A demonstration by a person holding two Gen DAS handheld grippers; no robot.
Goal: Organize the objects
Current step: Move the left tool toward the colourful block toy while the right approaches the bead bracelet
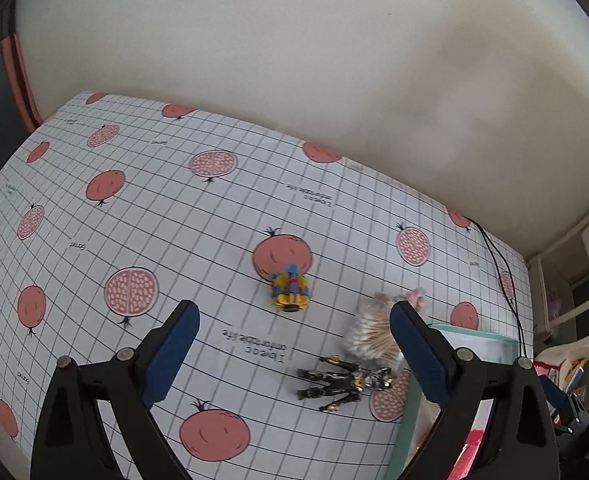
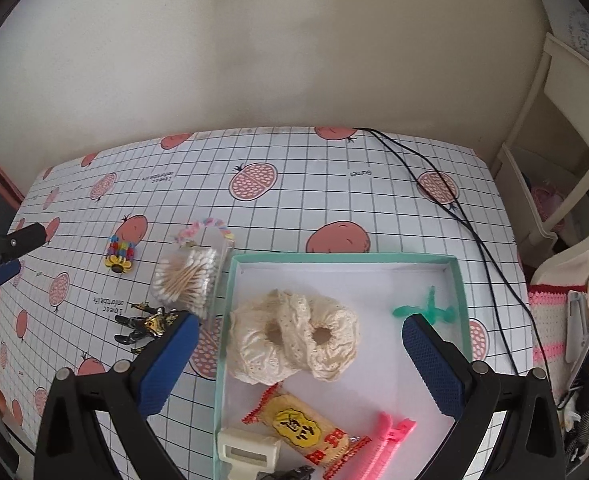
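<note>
Hovering w/ both claws wide, empty; left gripper [image 1: 294,354] cld knock cotton swabs [image 1: 370,334] grabbing black figure [image 1: 344,380] imo.

Table [image 2: 374,200] bears tray [image 2: 230,280], swabs [image 2: 186,276], toys [image 2: 120,256].

A desk [image 2: 374,200] is covered by a white cloth printed with a dark grid and pink pomegranates. A thin black cable [image 2: 446,196] is laid across the desk's far right corner and is led down along its right side. Behind the desk a plain cream wall [image 2: 274,40] is seen. To the right of the desk, cream-coloured shelving [image 2: 566,128] is visible, with a pink-and-white crocheted cloth [image 2: 550,320] nearer the desk's right edge.
</note>
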